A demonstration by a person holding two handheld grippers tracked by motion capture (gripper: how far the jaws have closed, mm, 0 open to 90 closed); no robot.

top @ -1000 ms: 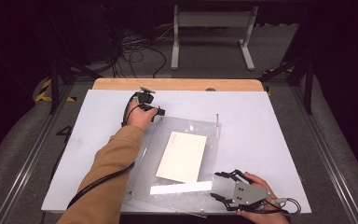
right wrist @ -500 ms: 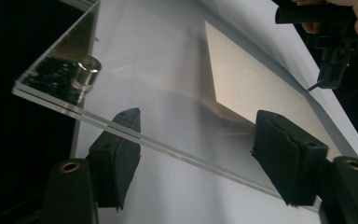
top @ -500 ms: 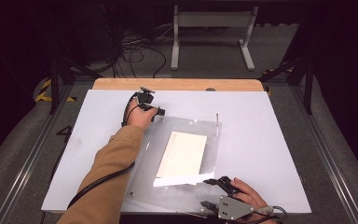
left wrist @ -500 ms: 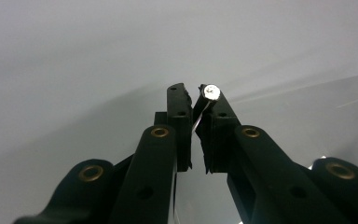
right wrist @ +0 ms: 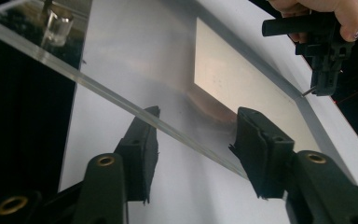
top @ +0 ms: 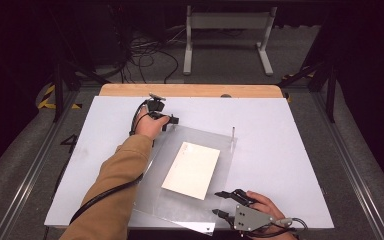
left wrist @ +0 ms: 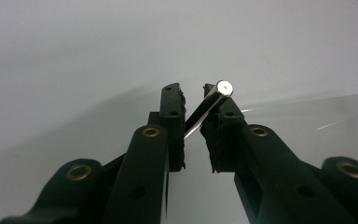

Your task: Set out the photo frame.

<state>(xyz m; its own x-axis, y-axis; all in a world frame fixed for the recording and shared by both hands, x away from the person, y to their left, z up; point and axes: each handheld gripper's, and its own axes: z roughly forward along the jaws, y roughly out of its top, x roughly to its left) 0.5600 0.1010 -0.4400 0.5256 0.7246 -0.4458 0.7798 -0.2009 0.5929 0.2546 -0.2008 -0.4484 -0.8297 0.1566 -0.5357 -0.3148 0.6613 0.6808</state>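
Since the earlier high views, the right gripper (top: 221,204) has moved leftward along the near edge of the desk (top: 290,150), and it is now sitting at the near right corner of the clear acrylic sheet (top: 200,210). The white strip of glare that was lying along the sheet's near edge is no longer showing. The left gripper (top: 169,121) is staying put at the sheet's far left corner.

The right gripper's fingers (right wrist: 145,140) have just been closing, and in the right gripper view they are standing apart, one on each side of the sheet's near edge, without pressing on it. The right hand (top: 265,206) is lying low and level, pointing left across the sheet. The left gripper's fingers (left wrist: 172,116) have just been opening slightly, yet a thin metal pin (left wrist: 209,108) is still lying tilted between them, touching both pads. The left arm, in a tan sleeve (top: 115,190), is reaching forward across the desk. The sheet is lying flat mid-desk over a cream paper (top: 192,170).
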